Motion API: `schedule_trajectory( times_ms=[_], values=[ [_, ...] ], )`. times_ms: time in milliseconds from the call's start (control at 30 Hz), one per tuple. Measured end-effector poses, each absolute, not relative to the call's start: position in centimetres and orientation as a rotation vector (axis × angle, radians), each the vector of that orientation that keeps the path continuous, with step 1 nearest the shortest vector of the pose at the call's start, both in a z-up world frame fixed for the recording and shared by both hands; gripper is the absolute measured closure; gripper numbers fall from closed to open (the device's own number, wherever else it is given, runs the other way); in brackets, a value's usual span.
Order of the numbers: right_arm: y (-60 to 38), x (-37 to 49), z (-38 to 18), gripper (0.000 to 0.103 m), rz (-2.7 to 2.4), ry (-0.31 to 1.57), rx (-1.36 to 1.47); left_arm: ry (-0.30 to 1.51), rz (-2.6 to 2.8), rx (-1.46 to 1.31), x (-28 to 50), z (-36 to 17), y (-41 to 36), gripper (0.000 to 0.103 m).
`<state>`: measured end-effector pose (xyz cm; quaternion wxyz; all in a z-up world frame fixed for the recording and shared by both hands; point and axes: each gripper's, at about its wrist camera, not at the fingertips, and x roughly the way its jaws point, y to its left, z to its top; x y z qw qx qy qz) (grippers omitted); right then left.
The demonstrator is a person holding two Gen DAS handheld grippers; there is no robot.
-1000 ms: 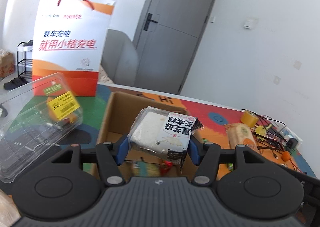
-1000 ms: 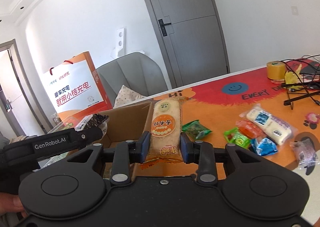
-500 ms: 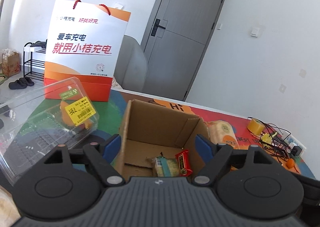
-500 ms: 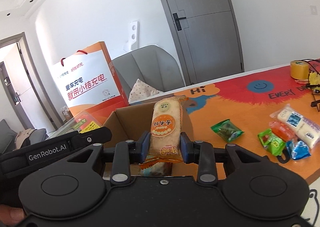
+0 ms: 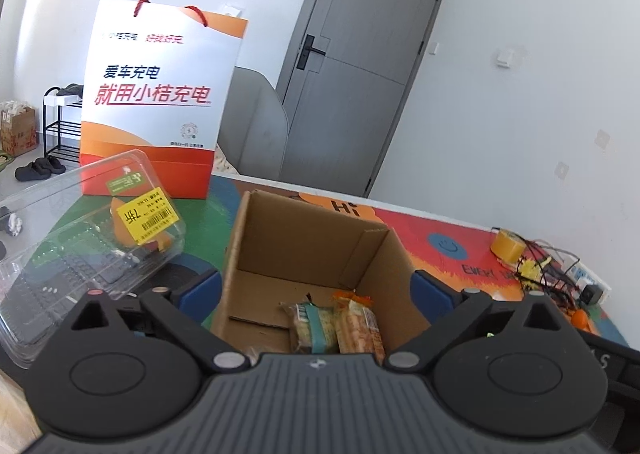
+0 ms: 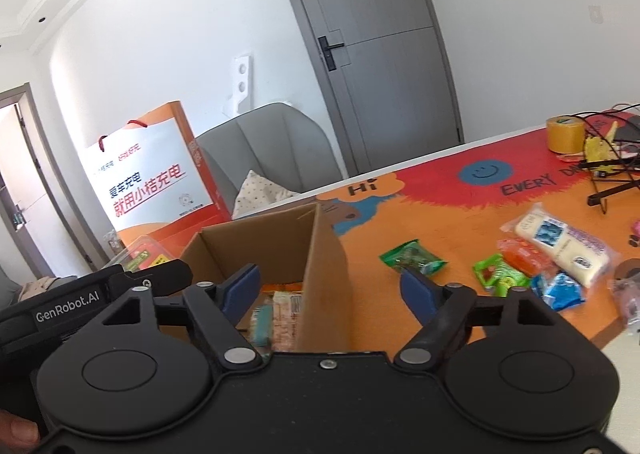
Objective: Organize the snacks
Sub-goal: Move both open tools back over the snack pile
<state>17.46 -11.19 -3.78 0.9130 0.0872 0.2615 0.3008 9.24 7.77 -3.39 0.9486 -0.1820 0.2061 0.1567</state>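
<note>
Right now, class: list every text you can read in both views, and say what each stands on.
"爱车充电" and "就用小桔充电": paper gift bag.
"Hi": table mat, beyond the cardboard box.
"EVERY D…": same mat, cut off.
"GenRobot.AI": left gripper's body.
Clear plastic clamshell: yellow price sticker, too blurred.
Snack wrappers: too small.

Brown cardboard box [image 5: 304, 250], blue-padded hand-held gripper [image 5: 316, 286]

The left gripper [image 5: 316, 290] points slightly downward, its jaws opening wide with nothing pressed between the blue pads. The right gripper [image 6: 330, 288] tilts down likewise, jaws opening and gripping nothing. A fingertip [image 6: 16, 430] shows at the right view's lower left edge.
</note>
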Motion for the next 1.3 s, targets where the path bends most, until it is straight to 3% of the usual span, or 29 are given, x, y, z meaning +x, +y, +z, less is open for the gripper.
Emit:
schedule_trajectory(
  times_ms=[633,1300],
  values=[
    [-17.3,17.4,-4.3,0.001,0.560,0.528,0.272,0.412,0.289,-0.318,9.8,-2.8,4.0,0.001],
    [-24.7,19.0,-5.8,0.000,0.431,0.538,0.327,0.440,0.182,-0.263,12.7,-2.4,-1.5,0.001]
  ],
)
